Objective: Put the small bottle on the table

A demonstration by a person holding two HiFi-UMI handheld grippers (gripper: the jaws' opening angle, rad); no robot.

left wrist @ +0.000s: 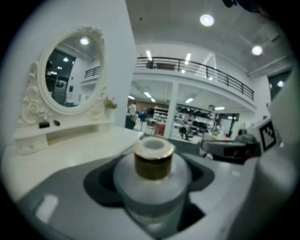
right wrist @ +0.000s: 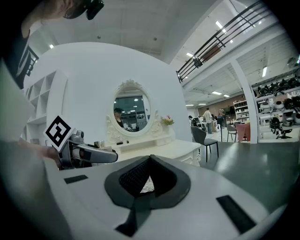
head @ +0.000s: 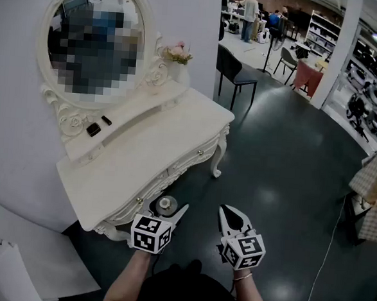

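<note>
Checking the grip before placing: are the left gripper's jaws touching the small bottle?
Touching. The left gripper view shows the small bottle seated between the left gripper's jaws, both pressing its frosted sides.

No readable text, label, brand or number in my feeds. Cubes on left gripper point(head: 167, 209) and right gripper point(head: 230, 211) carry only black-white square marker patterns, no letters. On small bottle point(left wrist: 152, 180) I make out no print.

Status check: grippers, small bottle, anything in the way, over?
Left gripper shut on small bottle, held just short of the table. Right gripper shut, empty. No obstruction seen.
</note>
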